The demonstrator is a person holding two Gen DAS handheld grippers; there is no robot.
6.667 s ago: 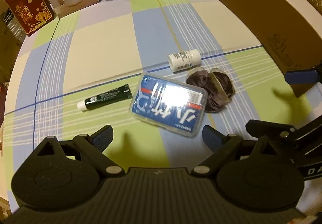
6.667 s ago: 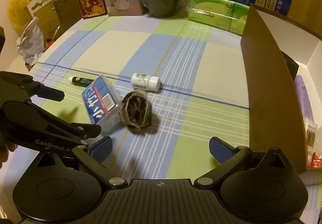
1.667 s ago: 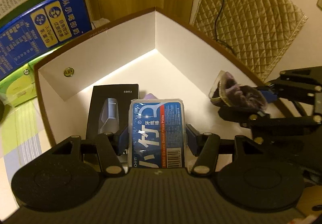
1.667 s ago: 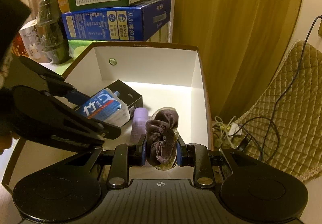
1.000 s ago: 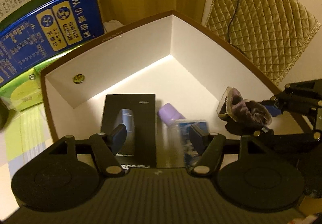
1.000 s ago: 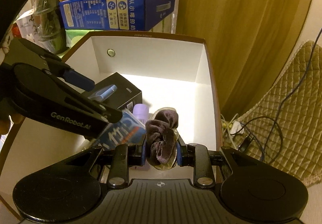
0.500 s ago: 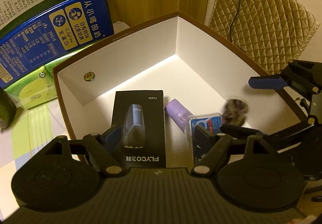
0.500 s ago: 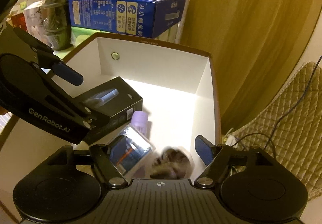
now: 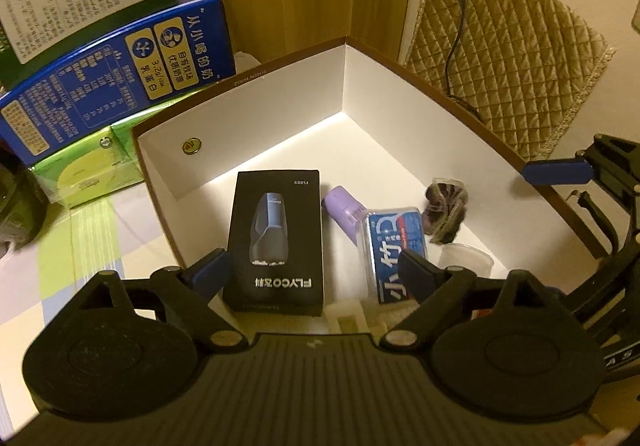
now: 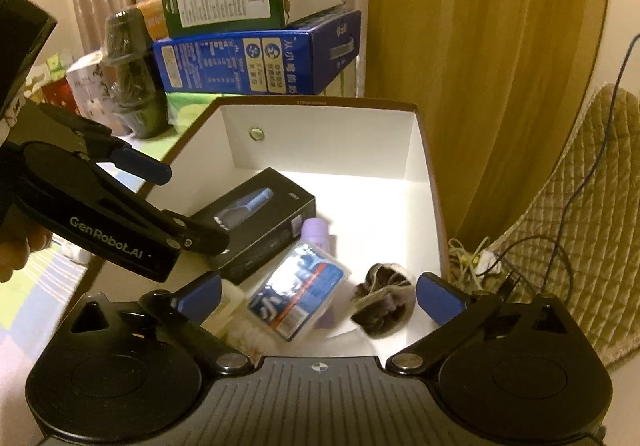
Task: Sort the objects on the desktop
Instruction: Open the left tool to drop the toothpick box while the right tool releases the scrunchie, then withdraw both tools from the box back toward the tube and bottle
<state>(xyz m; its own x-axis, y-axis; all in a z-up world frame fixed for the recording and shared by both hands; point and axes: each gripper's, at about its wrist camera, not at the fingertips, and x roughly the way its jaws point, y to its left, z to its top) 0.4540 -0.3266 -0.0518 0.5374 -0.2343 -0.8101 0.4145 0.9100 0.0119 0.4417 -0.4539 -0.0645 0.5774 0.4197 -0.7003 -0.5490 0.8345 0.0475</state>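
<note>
White-lined open box (image 9: pixel 256 109) on the checked table (image 9: pixel 60 246), holding nearest both tongs the blue floss-pick case (image 9: pixel 394 242) and dark scrunchie (image 10: pixel 382 302), beyond them a black shaver carton (image 9: pixel 276 242); left tongs (image 9: pixel 312 274) and right tongs (image 10: pixel 320 298) empty, jaws opening.
</note>
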